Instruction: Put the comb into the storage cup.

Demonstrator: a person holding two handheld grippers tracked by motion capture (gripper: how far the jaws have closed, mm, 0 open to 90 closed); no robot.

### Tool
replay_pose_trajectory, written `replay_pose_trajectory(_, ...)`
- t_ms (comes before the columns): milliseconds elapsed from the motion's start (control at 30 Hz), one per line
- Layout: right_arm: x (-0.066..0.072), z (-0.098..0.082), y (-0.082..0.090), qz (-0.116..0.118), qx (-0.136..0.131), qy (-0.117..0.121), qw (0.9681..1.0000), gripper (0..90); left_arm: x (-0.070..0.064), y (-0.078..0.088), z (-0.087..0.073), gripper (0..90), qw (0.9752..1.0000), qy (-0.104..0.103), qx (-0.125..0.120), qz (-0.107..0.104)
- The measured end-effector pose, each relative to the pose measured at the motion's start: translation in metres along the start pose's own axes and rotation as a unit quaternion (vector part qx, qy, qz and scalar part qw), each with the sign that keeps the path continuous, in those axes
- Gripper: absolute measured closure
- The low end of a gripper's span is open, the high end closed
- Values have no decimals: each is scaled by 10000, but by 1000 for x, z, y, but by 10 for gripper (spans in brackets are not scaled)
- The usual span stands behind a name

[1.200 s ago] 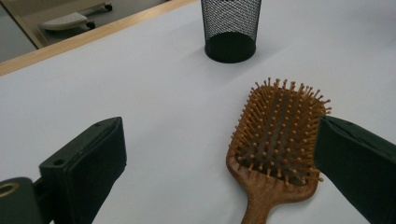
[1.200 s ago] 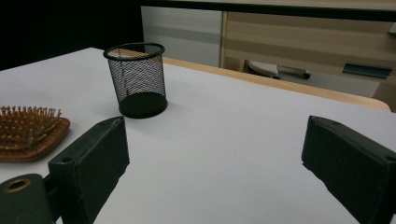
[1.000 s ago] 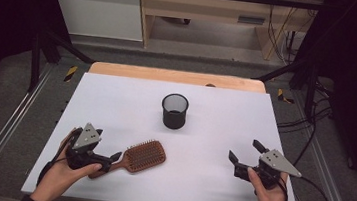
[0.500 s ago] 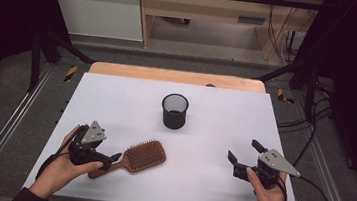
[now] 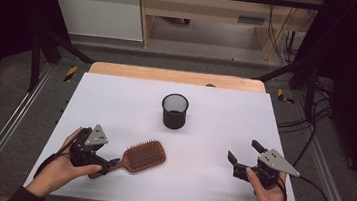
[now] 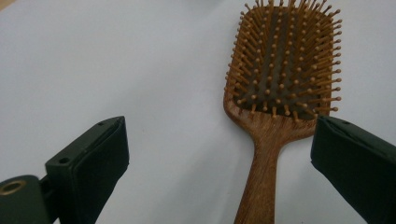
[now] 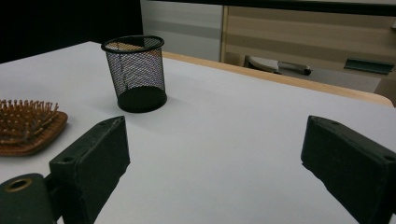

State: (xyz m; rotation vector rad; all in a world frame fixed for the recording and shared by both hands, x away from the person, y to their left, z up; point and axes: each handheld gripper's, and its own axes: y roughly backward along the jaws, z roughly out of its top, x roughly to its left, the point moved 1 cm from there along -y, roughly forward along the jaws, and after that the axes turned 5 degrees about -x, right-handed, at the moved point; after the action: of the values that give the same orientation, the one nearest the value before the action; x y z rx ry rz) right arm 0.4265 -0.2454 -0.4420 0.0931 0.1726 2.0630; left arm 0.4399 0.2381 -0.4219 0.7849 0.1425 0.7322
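**Desk:** What do you have, biggest thing first?

**Operator:** The white table [image 5: 116,99] carries everything. On it, at centre toward the far edge, a black mesh cup [image 5: 174,110] stands upright, mouth open to the ceiling; I judge it the likely place for the brush. Nearer me, on the left, the wooden paddle hairbrush [image 5: 143,156] lies flat, bristles up, its handle pointing at my left gripper [image 5: 109,166].

**Desk:** Why hold the left one that low?

**Operator:** I have it down by the handle end with its jaws wide apart. In the left gripper view the handle [image 6: 261,177] runs up between the 2 black pads, nearer the right one, neither touching it. That lines me up to close on the handle, I judge.

**Desk:** And the right?

**Operator:** The right gripper [image 5: 243,155] hovers well apart from the brush, jaws also wide and holding nothing, facing the cup.

**Desk:** Any brand, label, lettering?

**Operator:** None I can read on brush, cup or grippers.
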Motion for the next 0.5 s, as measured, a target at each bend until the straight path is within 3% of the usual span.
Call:
replay_pose_trajectory(167, -1, -1, -1, -24, 16, -42, 10000, 80, 4, -6, -5, 45, 9999, 82, 127, -35)
replay_pose_trajectory(500, -2, -2, -2, -25, 63, -64, 10000, 81, 0, -18, -6, 99, 9979, -187, 531, -321)
